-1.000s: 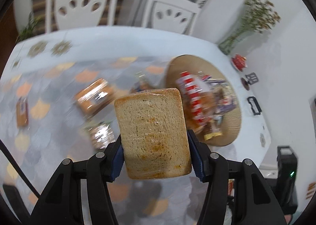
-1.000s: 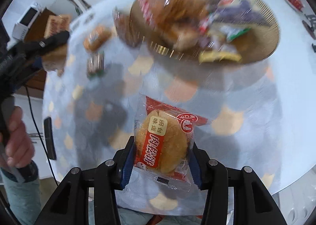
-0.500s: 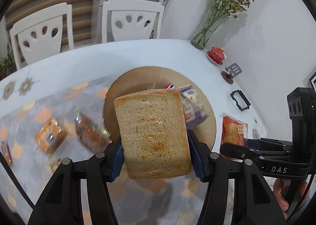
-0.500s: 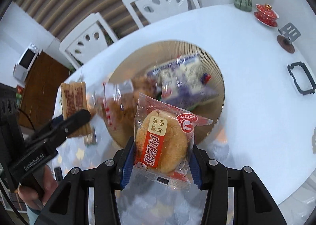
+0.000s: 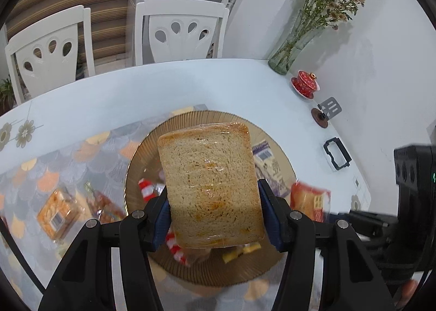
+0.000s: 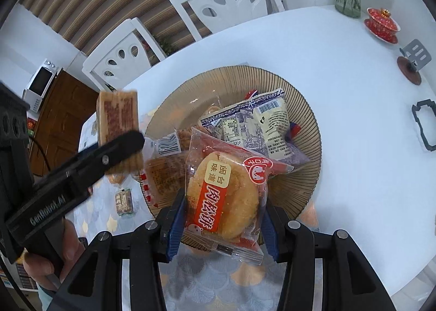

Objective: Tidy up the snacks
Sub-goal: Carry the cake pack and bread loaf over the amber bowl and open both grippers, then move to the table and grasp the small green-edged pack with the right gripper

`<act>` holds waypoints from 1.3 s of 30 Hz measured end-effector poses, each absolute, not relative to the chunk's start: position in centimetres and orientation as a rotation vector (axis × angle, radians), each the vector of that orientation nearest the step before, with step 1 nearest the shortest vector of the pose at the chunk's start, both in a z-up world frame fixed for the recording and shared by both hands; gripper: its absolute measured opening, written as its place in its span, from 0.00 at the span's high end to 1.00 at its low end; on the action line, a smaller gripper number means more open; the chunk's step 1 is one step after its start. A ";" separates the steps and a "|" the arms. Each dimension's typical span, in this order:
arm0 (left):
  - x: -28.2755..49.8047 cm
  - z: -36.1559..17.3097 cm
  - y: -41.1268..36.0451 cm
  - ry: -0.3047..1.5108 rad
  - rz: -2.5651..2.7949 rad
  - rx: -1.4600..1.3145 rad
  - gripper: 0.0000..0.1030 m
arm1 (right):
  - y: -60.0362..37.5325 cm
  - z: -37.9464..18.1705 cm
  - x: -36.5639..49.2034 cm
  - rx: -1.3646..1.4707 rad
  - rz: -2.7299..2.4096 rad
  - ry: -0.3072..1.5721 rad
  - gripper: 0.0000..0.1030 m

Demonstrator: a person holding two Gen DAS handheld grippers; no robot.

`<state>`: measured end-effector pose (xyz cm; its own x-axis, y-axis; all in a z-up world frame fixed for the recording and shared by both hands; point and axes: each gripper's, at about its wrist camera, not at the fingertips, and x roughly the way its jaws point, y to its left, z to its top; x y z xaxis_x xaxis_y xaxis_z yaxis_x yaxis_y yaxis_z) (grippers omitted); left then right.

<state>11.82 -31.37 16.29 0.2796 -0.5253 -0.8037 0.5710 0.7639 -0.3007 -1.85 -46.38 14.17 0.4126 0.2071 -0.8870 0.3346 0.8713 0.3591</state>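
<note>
My left gripper pinches a wrapped sandwich by its sides, upright in the middle of the left wrist frame, above the ribbed plate piled with snack packets. My right gripper clamps a red-labelled cake packet at the lower centre of its frame, over the plate's near rim. Two more packets lie on the patterned mat at the left wrist frame's lower left.
</note>
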 end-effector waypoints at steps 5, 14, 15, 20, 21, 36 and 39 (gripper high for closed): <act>12.6 15.7 -32.9 1.033 -0.721 0.099 0.21 | -46.3 12.5 -0.9 0.549 -0.031 1.215 0.46; 13.7 14.8 -28.7 1.081 -0.650 -0.035 0.21 | -47.4 11.8 -1.9 0.523 -0.073 1.227 0.45; 13.6 14.7 -28.1 1.084 -0.641 -0.042 0.21 | -47.5 11.6 -2.0 0.527 -0.077 1.231 0.45; 12.9 14.4 -25.6 1.097 -0.602 -0.068 0.21 | -46.8 10.9 -2.7 0.538 -0.076 1.257 0.45; 12.7 14.4 -25.1 1.099 -0.596 -0.075 0.21 | -46.7 10.9 -2.8 0.537 -0.072 1.259 0.45; 10.7 13.4 -16.4 1.127 -0.463 -0.167 0.21 | -41.6 11.1 -3.1 0.510 -0.028 1.276 0.45; 10.5 13.2 -14.2 1.131 -0.434 -0.185 0.21 | -40.7 11.0 -3.1 0.512 -0.020 1.280 0.45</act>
<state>10.55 -14.21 13.20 0.3532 -0.4257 -0.8331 0.2409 0.9018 -0.3587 -3.14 -40.68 11.02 0.3022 0.2644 -0.9159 0.2932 0.8884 0.3532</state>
